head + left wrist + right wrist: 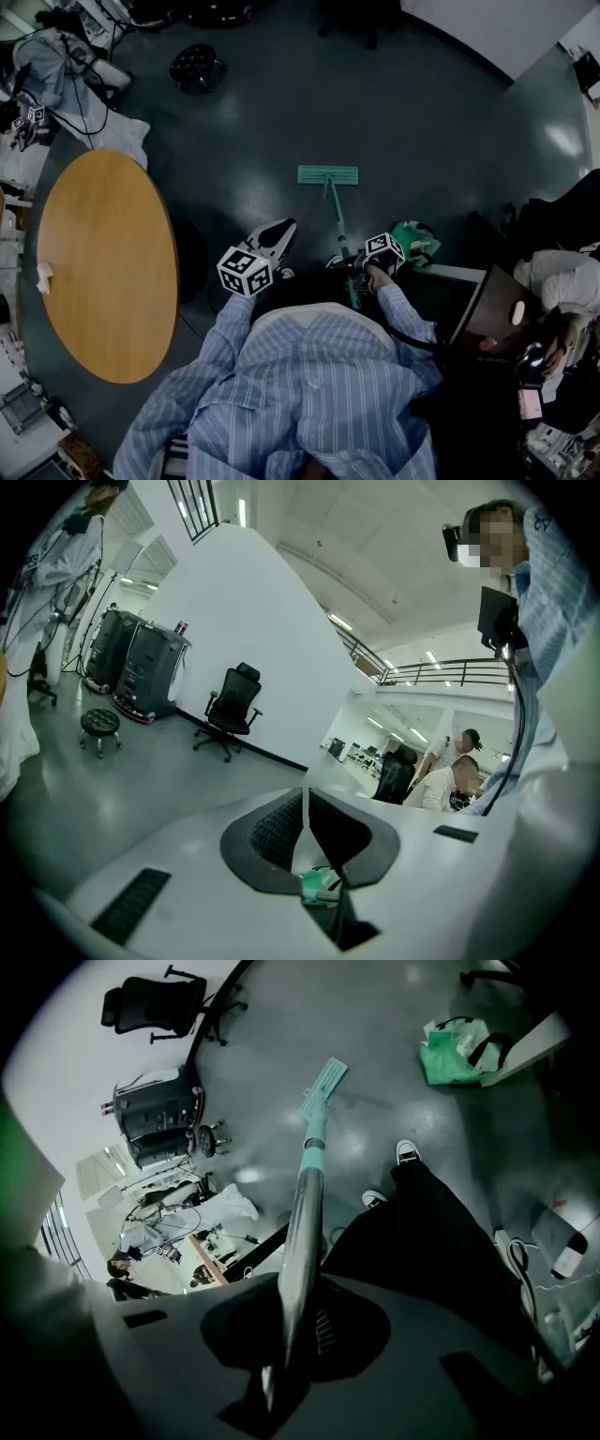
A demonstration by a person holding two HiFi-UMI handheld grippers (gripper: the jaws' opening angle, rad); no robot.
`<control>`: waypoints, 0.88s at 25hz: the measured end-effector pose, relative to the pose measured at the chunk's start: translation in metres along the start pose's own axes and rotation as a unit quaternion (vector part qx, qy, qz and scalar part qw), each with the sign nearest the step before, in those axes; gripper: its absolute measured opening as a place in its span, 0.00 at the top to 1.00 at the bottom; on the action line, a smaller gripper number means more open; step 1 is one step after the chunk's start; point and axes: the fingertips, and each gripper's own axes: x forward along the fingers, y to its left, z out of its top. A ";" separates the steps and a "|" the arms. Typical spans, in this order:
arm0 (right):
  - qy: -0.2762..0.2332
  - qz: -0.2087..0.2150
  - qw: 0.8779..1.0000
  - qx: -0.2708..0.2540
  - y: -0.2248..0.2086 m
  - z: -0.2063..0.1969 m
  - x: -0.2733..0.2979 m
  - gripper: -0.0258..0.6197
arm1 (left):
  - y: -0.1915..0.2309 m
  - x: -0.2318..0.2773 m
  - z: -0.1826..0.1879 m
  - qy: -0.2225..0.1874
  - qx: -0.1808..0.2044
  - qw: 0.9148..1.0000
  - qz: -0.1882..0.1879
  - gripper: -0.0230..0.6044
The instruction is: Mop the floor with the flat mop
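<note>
1. We think the flat mop (335, 217) is light but long. Its far end can swing if only one gripper holds it.
2. Its pole (306, 1206) looks hard, smooth and shiny. We think it could slip or turn in the jaws, so it needs a firm squeeze.
3. The right gripper (294, 1321) has its jaws closed on the pole, up near the top end and close to our body.
4. The left gripper (307, 808) holds nothing. Its jaws are almost together, with only a thin slit between them, and it points away from the mop.
5. We think a good spot for the left gripper is lower down the pole, well apart from the right one. Two holds would make pushing easier.
6. The mop head (328, 174) is a flat, pale blue-green bar. It lies on the dark grey floor (281, 103), out in front of us.
7. The pole is silver near us and blue-green near the head.
8. A round wooden table (103, 272) stands to our left, well apart from the mop. A green bag (412, 236) sits near on the right.
</note>
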 end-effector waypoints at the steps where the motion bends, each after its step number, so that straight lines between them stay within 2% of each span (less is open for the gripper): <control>1: 0.001 0.000 1.000 0.000 -0.002 0.000 -0.002 0.87 | -0.002 0.002 0.000 0.000 0.000 1.000 0.000 0.92; 16: 0.004 0.004 1.000 0.004 0.001 0.003 -0.010 0.87 | -0.009 0.010 0.000 0.003 0.002 1.000 0.000 0.92; 22: 0.006 0.018 1.000 0.009 0.010 0.013 -0.016 0.87 | -0.012 0.023 0.002 0.002 0.005 1.000 0.004 0.92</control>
